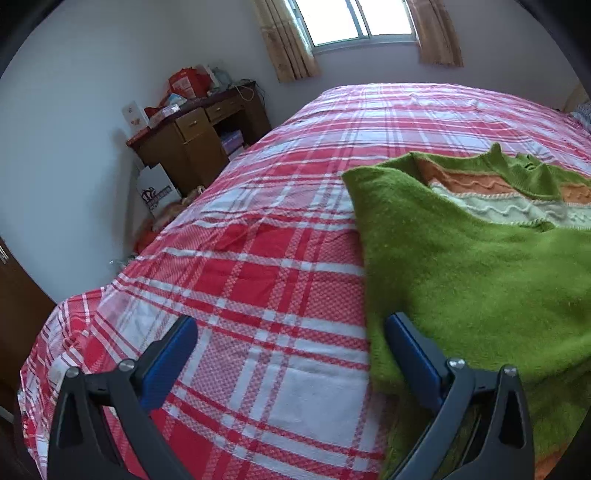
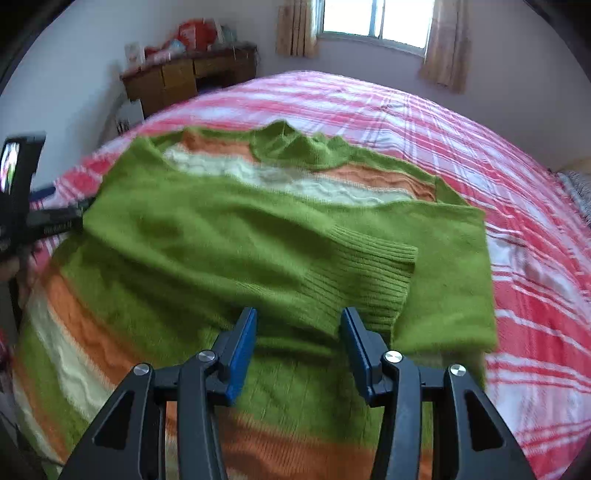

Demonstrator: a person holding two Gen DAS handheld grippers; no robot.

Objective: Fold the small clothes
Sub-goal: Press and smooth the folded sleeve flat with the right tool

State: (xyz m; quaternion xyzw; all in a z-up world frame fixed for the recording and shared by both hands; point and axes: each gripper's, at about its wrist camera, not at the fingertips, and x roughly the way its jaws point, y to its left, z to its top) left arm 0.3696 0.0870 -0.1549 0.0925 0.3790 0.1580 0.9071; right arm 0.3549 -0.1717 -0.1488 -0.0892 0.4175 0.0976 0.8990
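1. A green sweater (image 2: 236,236) with orange and cream bands lies spread on a bed covered by a red-and-white plaid sheet (image 1: 258,266).
2. In the right wrist view the sweater fills the centre and lower left of the frame; its collar (image 2: 295,146) points toward the upper middle, and a ribbed cuff (image 2: 384,269) of a sleeve folded across the body lies right of centre.
3. The right gripper (image 2: 298,317) rises from the bottom centre of that view, its blue-padded fingers (image 2: 243,343) standing apart with green knit showing in the gap. The pads do not press on the cloth, and whether the tips touch it cannot be told.
4. In the left wrist view the sweater takes up the right half of the frame, its left edge running down the middle toward the bottom.
5. The left gripper (image 1: 291,328) comes up from the bottom of that view with its jaws wide apart. The right finger (image 1: 410,354) sits over the sweater's left edge; the left finger (image 1: 173,354) is over bare sheet. Nothing is clamped.
6. The left gripper also shows at the left edge of the right wrist view, just beside the sweater's left side.
7. A brown desk (image 1: 199,136) piled with boxes stands in the upper left of both views, against the wall.
8. A window (image 1: 354,18) with tan curtains (image 1: 288,40) sits at the top of both frames.
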